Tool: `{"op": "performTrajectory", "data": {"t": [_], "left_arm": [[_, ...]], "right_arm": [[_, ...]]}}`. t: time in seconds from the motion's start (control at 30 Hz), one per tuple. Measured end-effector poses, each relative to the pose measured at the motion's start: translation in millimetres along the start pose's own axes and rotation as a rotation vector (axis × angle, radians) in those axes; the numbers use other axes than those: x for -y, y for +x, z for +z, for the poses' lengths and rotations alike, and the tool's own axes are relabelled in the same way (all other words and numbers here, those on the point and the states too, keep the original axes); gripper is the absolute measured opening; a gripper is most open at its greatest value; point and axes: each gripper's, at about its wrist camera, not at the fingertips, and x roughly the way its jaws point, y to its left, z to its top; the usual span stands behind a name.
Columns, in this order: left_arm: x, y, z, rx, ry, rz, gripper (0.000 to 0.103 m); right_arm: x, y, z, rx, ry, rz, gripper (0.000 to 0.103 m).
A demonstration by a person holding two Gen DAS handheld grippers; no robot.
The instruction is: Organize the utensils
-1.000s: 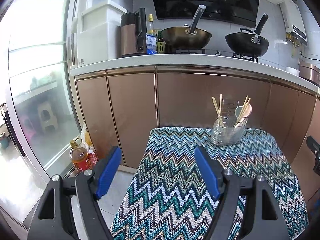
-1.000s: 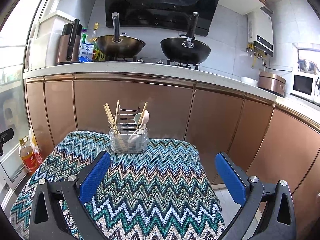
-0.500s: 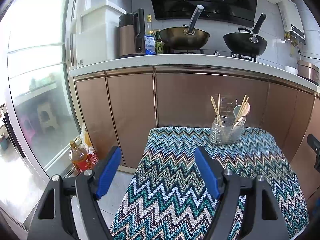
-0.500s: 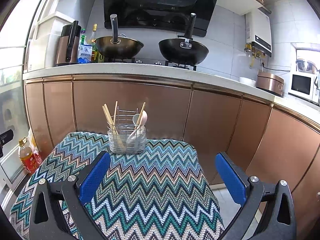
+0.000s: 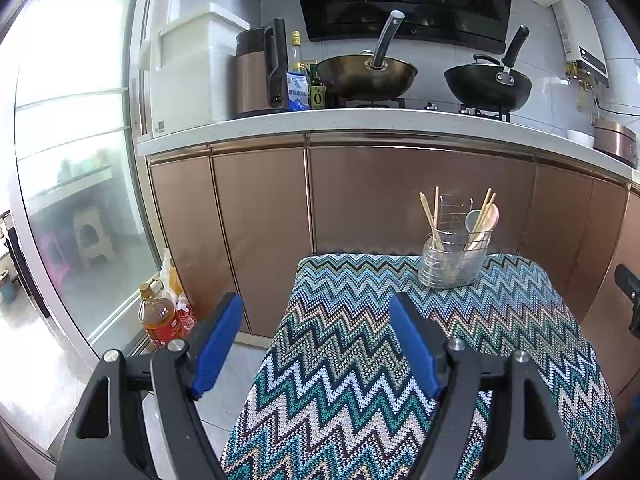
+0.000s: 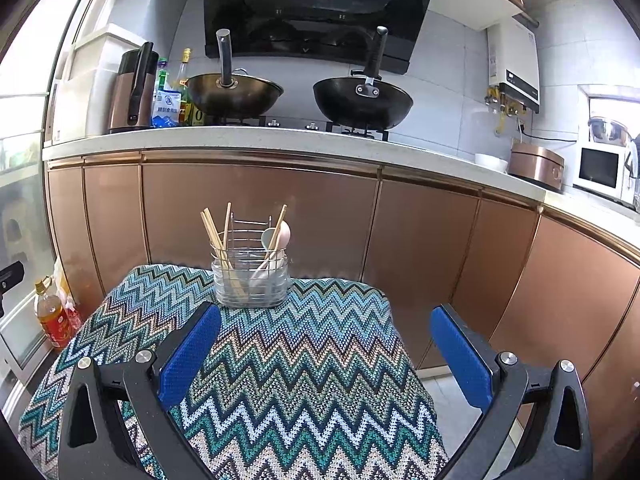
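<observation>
- The zigzag cloth (image 6: 280,380) covers the counter below both tools.
- The left tool (image 5: 316,336) hovers level over the cloth's left edge, released and empty.
- The right tool (image 6: 326,344) hovers level, spread wide, empty.
- The utensil holder (image 6: 250,280), with chopsticks (image 6: 216,236) and spoons (image 6: 276,236), stands at the cloth's far edge.

Black frames, blue pads (image 5: 412,344), silver screws (image 6: 507,358)

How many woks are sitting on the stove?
2. A brass-coloured wok sits on the left burner, and a black wok on the right burner. None appear hidden.
</observation>
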Motion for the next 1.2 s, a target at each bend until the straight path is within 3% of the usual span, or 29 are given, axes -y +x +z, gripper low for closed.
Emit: {"op": "performTrajectory", "data": {"t": [0.57,1.2], "left_arm": [[7,0,-3,-0.015,0.026,-0.013,0.074],[6,-14,4,0.058,0.007,0.042,0.074]], "right_arm": [[4,-3,-4,-0.002,0.001,-0.013,0.103],[13,-15,1,0.039,0.008,-0.030,0.103]]}}
